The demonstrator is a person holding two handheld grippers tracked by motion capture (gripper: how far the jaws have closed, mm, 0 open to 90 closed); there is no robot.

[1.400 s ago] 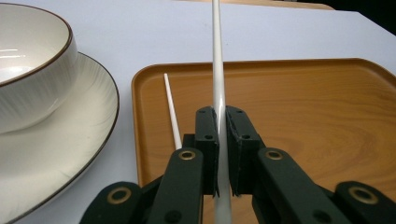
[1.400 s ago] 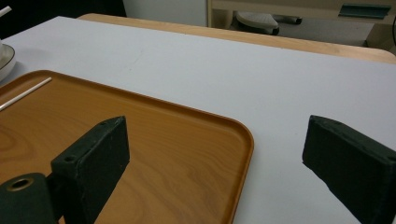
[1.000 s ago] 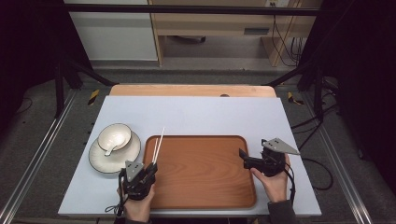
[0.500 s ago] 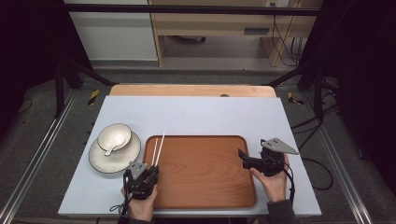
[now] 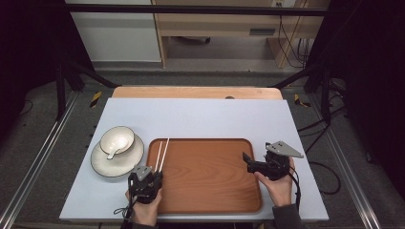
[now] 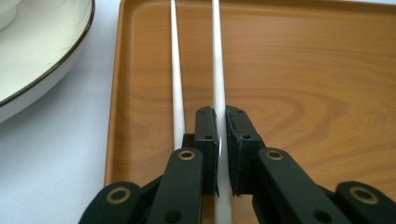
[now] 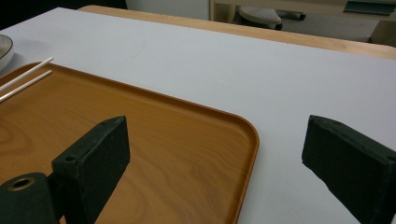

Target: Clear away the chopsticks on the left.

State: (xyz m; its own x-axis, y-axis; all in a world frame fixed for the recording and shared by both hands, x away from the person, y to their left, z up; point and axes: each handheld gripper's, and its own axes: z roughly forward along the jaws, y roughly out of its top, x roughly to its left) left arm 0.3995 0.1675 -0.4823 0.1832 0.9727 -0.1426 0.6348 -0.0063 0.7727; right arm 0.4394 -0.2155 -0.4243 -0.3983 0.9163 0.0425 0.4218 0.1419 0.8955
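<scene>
A wooden tray (image 5: 210,176) lies on the near half of the bench (image 5: 205,117). Inside it, along its left edge, rest two white chopsticks (image 5: 161,155), side by side and nearly parallel, their far tips reaching the tray's far rim. To the left of the tray, on the bench top, stands a dark-rimmed white plate (image 5: 102,164) carrying a small white bowl (image 5: 118,138) with a spoon (image 5: 112,153) in it.

The left hand-held gripper (image 6: 220,135) has its jaws clamped on the right-hand chopstick (image 6: 218,70); the other chopstick (image 6: 176,79) lies free just beside the left jaw. The right hand-held gripper (image 7: 215,158) hovers over the tray's right edge with its jaws spread wide and nothing between them.
</scene>
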